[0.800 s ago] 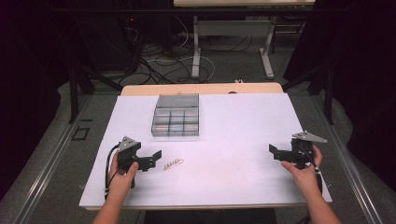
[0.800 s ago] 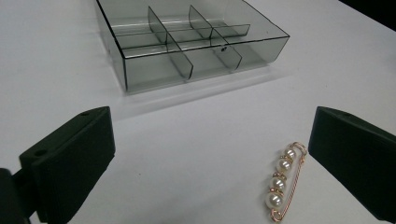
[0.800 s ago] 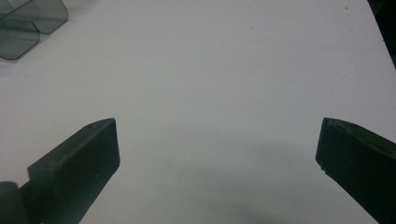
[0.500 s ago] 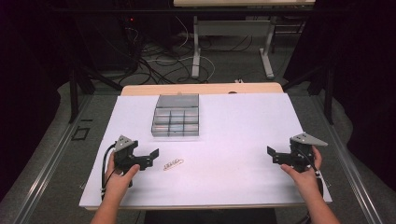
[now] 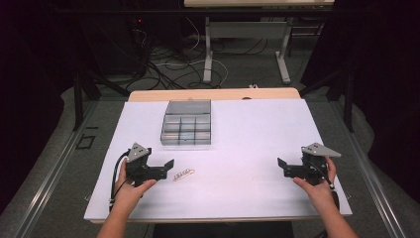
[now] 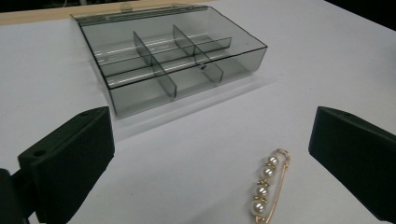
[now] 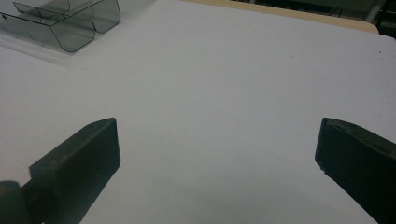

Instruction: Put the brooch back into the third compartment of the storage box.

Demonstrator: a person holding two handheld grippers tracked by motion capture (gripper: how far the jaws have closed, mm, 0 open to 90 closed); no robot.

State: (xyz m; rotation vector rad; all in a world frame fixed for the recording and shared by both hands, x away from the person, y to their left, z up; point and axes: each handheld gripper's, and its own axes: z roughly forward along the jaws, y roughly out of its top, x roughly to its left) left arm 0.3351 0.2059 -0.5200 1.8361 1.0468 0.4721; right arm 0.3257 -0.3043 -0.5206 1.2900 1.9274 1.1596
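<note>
Two tools: I hold left tool [image 5: 167, 167] and right tool [image 5: 283, 167] wide, empty.
Pin [image 6: 268, 186]: on surface [image 5: 247, 144], between left jaws, near box [image 5: 186, 130].
Handling: light, slippery, delicate; I'd pinch across the pearls.

No readable text

No lettering, label, brand, number or sign can be made out on anything here.
</note>
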